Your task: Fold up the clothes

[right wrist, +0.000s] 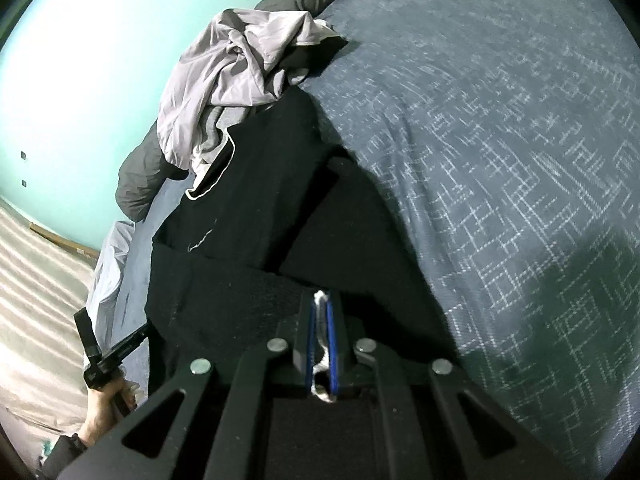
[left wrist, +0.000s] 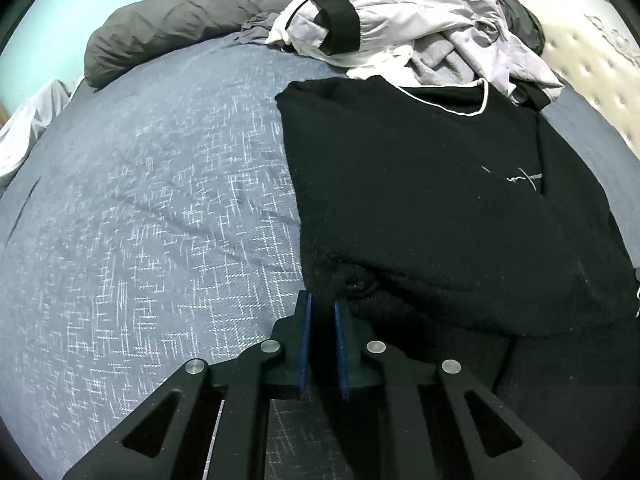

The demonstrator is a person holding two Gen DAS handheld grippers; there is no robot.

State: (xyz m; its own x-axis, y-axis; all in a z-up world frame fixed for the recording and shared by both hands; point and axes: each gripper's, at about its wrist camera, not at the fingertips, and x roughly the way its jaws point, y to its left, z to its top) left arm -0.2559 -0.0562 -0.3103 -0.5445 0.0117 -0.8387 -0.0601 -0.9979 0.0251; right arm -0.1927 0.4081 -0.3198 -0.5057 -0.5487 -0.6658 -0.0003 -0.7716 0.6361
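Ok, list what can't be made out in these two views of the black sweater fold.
- Left wrist view: the black sweater has its lower hem hidden behind the left gripper.
- Left wrist view: the chest print is too small to read.
- Right wrist view: the white scrap in the right gripper is mostly covered by its pads.
- Both views: the clothes pile is bunched, so the garments can't be counted.

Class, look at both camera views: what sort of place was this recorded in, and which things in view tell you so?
Most likely a bedroom. A wide bed with a blue patterned bedspread fills both views, a padded headboard stands at its far edge, and a black sweater and a pile of clothes lie on it.
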